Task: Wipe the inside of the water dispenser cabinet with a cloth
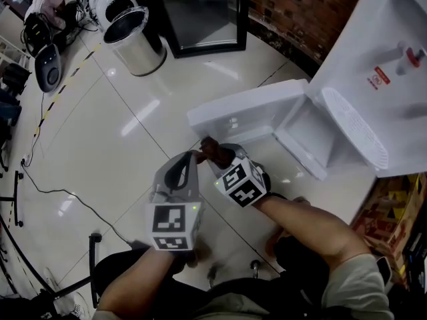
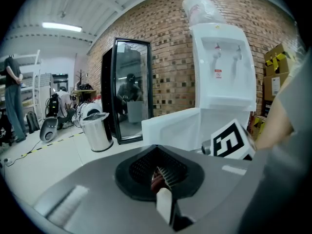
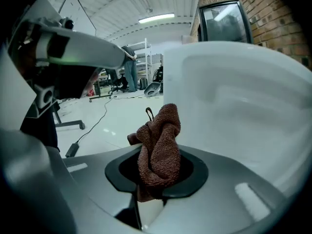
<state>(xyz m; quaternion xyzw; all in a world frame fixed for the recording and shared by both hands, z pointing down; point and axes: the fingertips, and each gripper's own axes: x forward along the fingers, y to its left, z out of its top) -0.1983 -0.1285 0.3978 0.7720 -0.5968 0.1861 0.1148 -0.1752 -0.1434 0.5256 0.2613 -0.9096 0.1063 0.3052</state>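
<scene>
The brown cloth (image 3: 158,145) is bunched and clamped between the jaws of our right gripper (image 3: 155,182). It stands up from them as a twisted lump, in the air just in front of the open cabinet door (image 1: 243,115), and as far as we can see it does not touch the door.

The cabinet (image 1: 312,131) under the water dispenser (image 1: 383,72) stands open, with its white inside showing. The cloth is outside it, so we judge that the wiping itself is not under way. What is left is to bring the cloth in and rub the walls and the bottom of the compartment.

Our left gripper (image 1: 195,156) has its jaws together and carries nothing. Its tip is just beside the cloth. Both forearms reach forward close together, and both grippers point somewhat downward, toward the door.
</scene>
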